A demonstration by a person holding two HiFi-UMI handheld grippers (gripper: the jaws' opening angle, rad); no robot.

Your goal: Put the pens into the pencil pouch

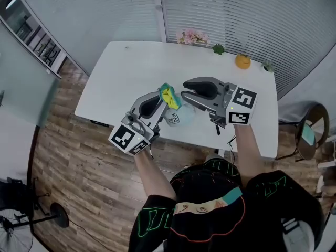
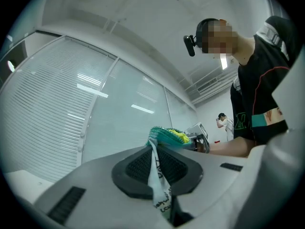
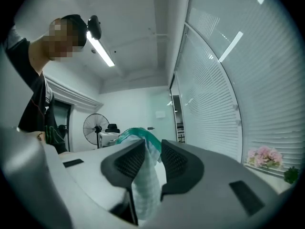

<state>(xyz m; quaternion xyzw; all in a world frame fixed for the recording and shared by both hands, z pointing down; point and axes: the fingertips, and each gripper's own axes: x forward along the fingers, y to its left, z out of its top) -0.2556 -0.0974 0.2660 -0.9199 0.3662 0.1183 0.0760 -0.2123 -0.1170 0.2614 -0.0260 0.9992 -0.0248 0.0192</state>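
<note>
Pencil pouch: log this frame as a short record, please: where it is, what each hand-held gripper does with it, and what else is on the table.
pouch position: pencil pouch held up off the white table, between both grippers
left hand-held gripper: shut on the pouch's fabric
right hand-held gripper: jaws apart, pouch fabric between them
table far edge: orange fruit, pink flowers

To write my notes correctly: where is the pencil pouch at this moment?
Head view, centre: the pencil pouch hangs over the white table, between the left claw and the right claw.
</note>
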